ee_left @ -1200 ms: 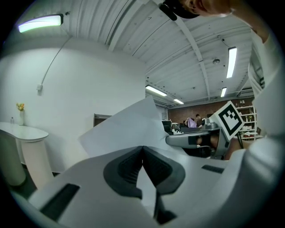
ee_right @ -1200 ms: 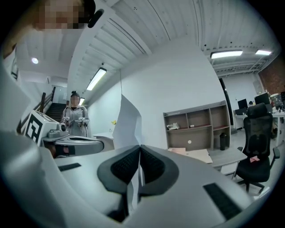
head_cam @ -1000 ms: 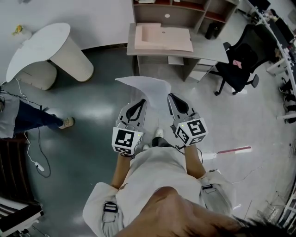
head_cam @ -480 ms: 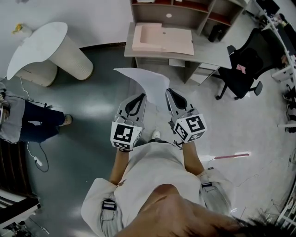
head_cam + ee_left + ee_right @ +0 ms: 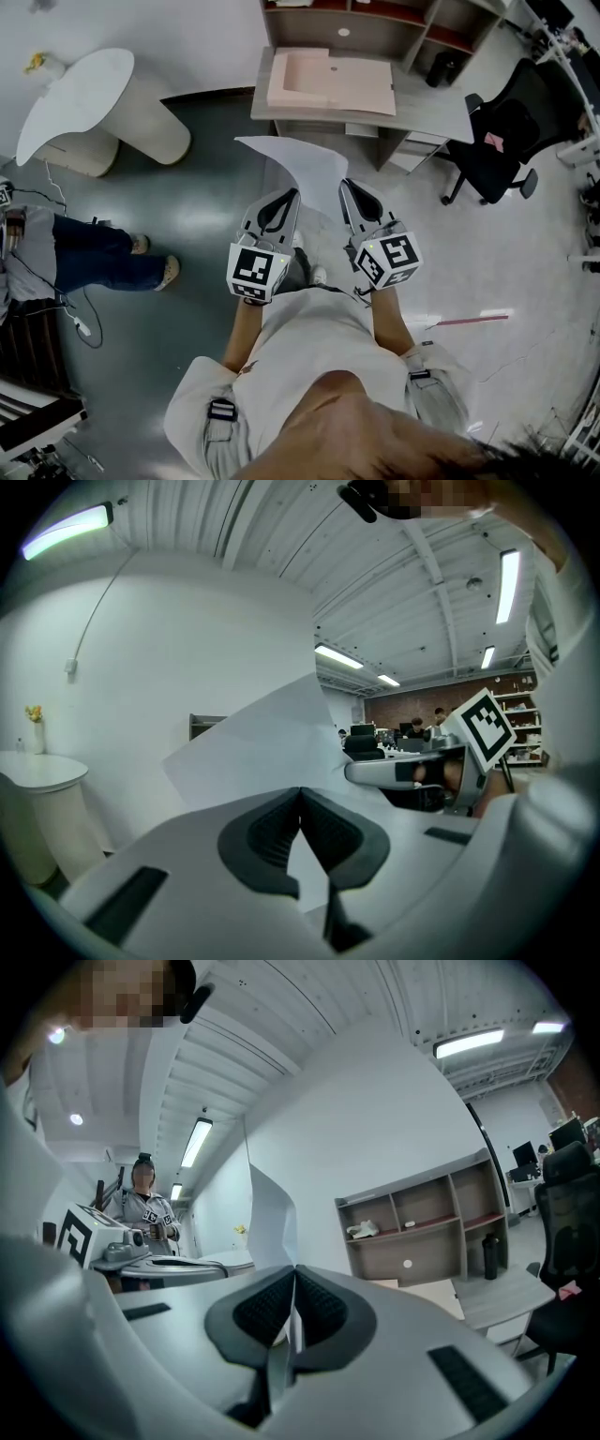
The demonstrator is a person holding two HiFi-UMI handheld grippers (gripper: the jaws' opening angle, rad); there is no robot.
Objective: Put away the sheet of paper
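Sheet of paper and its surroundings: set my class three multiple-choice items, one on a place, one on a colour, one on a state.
1. Where is the sheet of paper?
A on the desk
B held in the air ahead of the person
C on the floor

2. What colour is the office chair?
A black
B red
C white

3. How do the right gripper's jaws stand?
A wide apart
B shut on the paper
C shut on nothing

1 B: the left gripper and right gripper carry it aloft.
2 A: its seat and back are black.
3 B: the pads pinch the sheet's edge.
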